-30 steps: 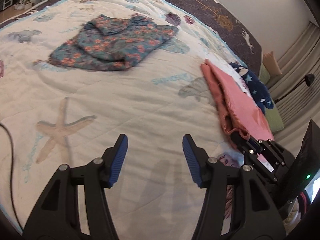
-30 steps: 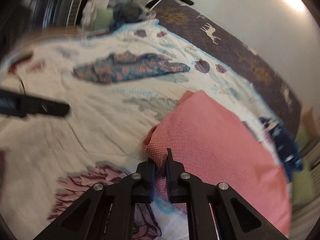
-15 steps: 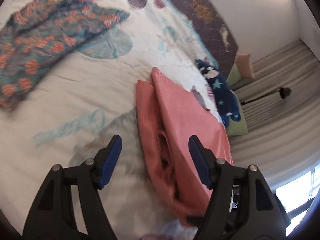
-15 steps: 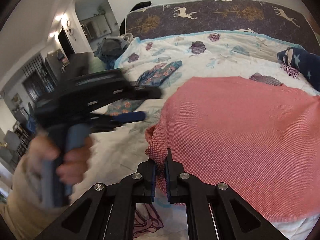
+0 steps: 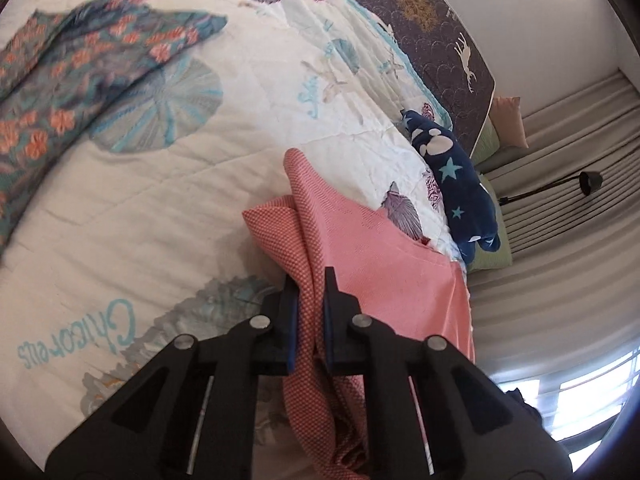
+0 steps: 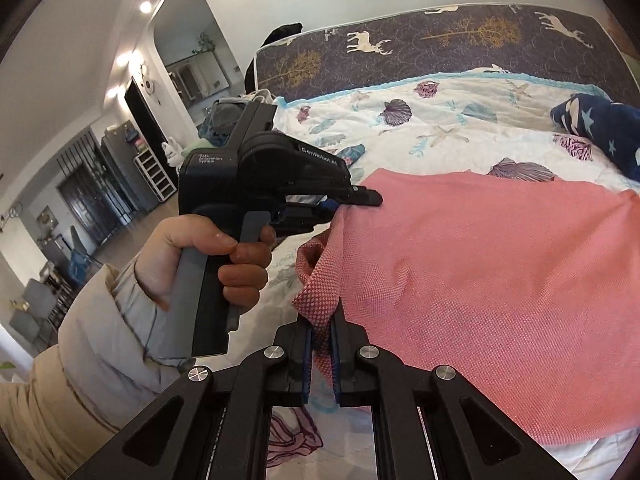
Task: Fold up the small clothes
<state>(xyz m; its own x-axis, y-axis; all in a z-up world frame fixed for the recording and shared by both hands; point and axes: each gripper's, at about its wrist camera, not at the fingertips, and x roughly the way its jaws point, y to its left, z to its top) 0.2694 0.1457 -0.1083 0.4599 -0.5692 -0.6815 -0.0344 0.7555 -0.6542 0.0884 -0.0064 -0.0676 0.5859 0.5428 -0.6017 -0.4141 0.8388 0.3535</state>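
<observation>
Left claw [image 5: 311,292] just snapped closed, pinching coral-pink woven cloth [image 5: 372,264] edge; right claw [image 6: 321,344] pinching its near corner w/ cloth raised over seashell-print bed quilt [image 5: 168,208].

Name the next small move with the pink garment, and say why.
Probably lift and spread the two grippers apart to pull the pink garment taut. The left gripper, whose jaws have just been closing, now pinches a bunched edge fold, and the right gripper is clamped on a nearby corner; the fabric between them sags in wrinkles over the quilt.
</observation>
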